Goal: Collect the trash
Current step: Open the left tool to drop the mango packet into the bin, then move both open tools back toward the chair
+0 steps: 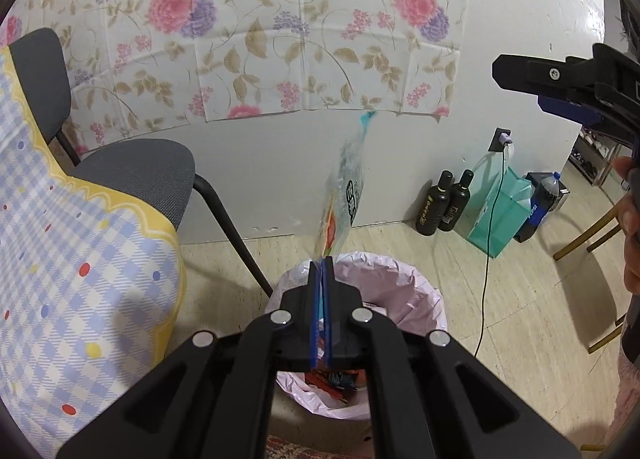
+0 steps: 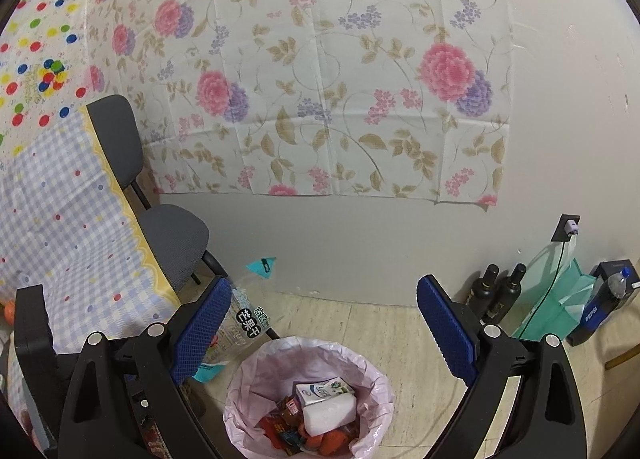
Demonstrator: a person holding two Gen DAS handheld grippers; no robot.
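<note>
While the left gripper (image 1: 321,271) pinches a snack bag (image 1: 344,195) over the bin (image 1: 424,299), the right gripper (image 2: 324,323) hangs wide open and empty.

Left fingers (image 1: 329,299) are pressed together on the bag's lower edge; the clear bag stands up and away from them, its teal corner (image 1: 367,117) uppermost, directly above the pink-lined bin mouth. In the right wrist view the bag sits just left of the bin rim, partly behind the left blue pad (image 2: 204,331). Inside the bin lie a milk carton (image 2: 324,395) and red wrappers (image 2: 296,431). Bounding the bin: a table edge with checked cloth (image 1: 80,259) and a grey chair (image 1: 136,175) to the left, the wall (image 1: 280,179) behind. Open floor (image 1: 520,319) lies to the right, up to two dark bottles (image 1: 444,203), a green bag (image 1: 500,215) and a hanging cable (image 1: 486,279).
</note>
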